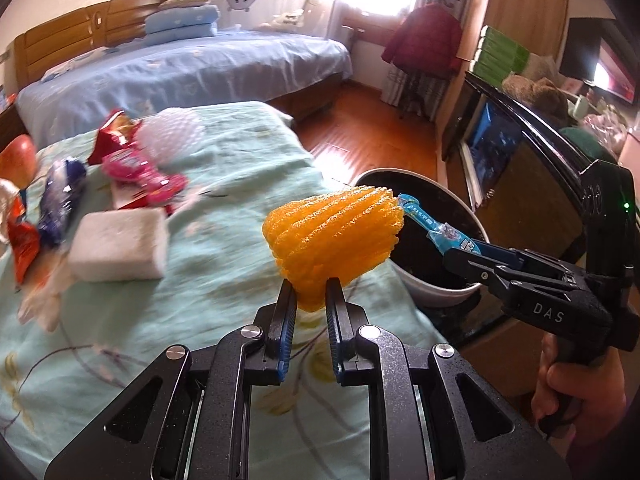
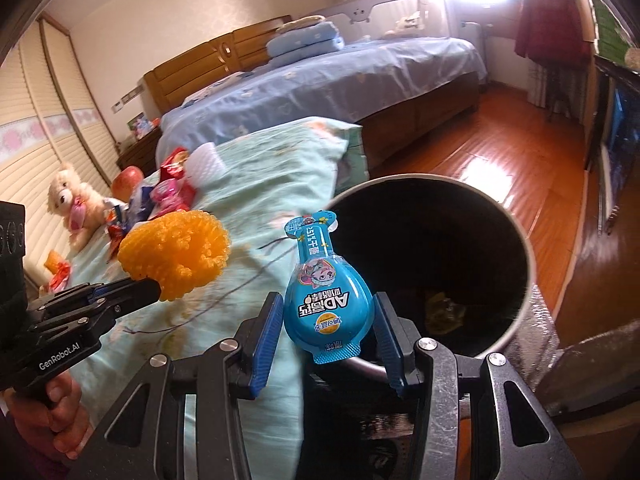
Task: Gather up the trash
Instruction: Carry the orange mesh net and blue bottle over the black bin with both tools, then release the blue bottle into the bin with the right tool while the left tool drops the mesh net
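Observation:
My left gripper (image 1: pixel 311 294) is shut on the narrow end of an orange foam fruit net (image 1: pixel 336 240), which hangs over the green bedspread (image 1: pixel 224 280) just left of the bin. The white trash bin (image 1: pixel 438 296) with a black liner stands beside the bed. My right gripper (image 2: pixel 328 302) is shut on a blue snack packet (image 2: pixel 322 276), held over the bin's near rim (image 2: pixel 524 256). The right gripper (image 1: pixel 464 258) and blue packet (image 1: pixel 436 228) reach in from the right in the left wrist view. The left gripper (image 2: pixel 154 290) and orange net (image 2: pixel 176 252) show at the left in the right wrist view.
On the bedspread lie a white foam block (image 1: pixel 120 244), pink and red wrappers (image 1: pixel 140 172), a blue wrapper (image 1: pixel 60 204), a white foam net (image 1: pixel 172 136) and an apple (image 1: pixel 18 156). A teddy bear (image 2: pixel 72 204) sits by the wall. A blue bed (image 1: pixel 180 68), wood floor and TV cabinet (image 1: pixel 512 176) surround them.

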The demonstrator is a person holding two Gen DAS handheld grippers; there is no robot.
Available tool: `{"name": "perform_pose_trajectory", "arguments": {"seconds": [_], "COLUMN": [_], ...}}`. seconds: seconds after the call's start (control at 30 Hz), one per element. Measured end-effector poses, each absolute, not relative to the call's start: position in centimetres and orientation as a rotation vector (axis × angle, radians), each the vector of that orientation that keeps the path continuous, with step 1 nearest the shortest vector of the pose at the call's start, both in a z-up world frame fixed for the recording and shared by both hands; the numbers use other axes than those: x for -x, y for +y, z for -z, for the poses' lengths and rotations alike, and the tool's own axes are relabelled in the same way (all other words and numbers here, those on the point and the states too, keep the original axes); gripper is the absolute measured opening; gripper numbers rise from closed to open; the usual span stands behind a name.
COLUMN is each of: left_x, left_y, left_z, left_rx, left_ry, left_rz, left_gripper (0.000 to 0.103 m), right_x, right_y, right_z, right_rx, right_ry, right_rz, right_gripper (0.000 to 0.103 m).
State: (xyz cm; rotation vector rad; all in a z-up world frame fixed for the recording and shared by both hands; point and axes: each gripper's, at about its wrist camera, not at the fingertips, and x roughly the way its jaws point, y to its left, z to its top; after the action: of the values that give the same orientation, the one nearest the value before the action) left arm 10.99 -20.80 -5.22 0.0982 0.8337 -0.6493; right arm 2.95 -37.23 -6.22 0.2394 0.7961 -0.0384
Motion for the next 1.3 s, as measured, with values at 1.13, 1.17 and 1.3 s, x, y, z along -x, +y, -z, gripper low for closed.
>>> {"name": "perform_pose_trajectory", "arguments": {"seconds": [1.13, 1.17, 1.3], "left_x": [-13.3, -13.3, -13.5], "left_y": [-30.2, -30.3, -30.6], "left_z": [5.6, 5.7, 5.7], "left_rx": [-0.195, -0.195, -0.195], "left_ry": [0.880, 0.882, 0.886], "left_rz": [0.743, 0.744, 0.746], "left_gripper": [0.015, 0.015, 0.016], "right_x": [-3.8, -3.8, -4.1], "right_y": [-43.8, -43.8, -43.9], "right_z": [7.1, 7.1, 7.1], "right_rx": [-0.235, -0.233, -0.231], "right_ry": [0.814, 0.815, 0.816], "right_rz": [0.187, 0.188, 0.189], "right_gripper": [0.046, 0.046, 0.046]}}
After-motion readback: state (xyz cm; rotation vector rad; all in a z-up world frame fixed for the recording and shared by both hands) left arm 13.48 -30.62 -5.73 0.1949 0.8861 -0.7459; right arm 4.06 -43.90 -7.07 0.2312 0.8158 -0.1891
